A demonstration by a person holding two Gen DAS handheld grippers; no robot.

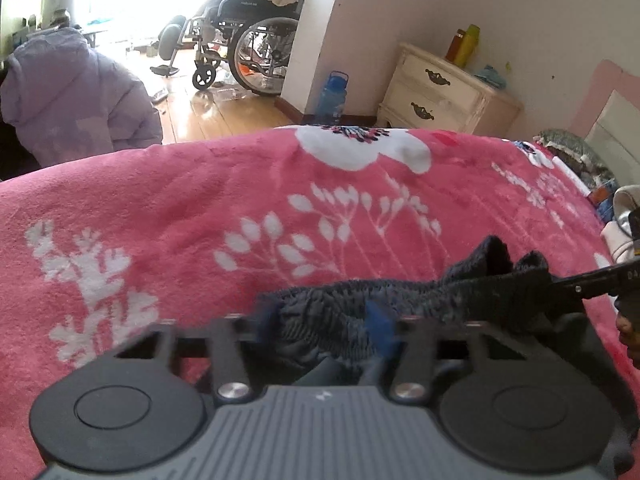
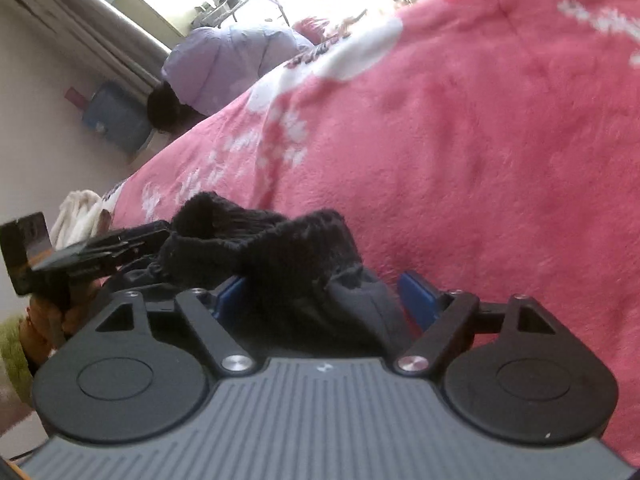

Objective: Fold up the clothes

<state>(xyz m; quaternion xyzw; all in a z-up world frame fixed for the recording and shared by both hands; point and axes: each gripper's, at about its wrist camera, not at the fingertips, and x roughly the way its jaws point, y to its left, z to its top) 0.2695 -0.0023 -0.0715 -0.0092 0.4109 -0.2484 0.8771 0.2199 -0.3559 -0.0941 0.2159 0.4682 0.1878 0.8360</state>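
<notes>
A dark navy knitted garment is bunched and held just above the pink floral blanket. In the left wrist view my left gripper has its blue pads pressed on one end of the knit. My right gripper comes in from the right edge, clamped on the other end. In the right wrist view the same garment fills the gap of my right gripper between its blue pads. The left gripper pinches the far end at left.
The pink blanket covers the whole bed. A cream nightstand with bottles stands by the wall, next to a blue water jug. A wheelchair and a person in a lilac jacket are beyond the bed. White cloth lies at the bed's edge.
</notes>
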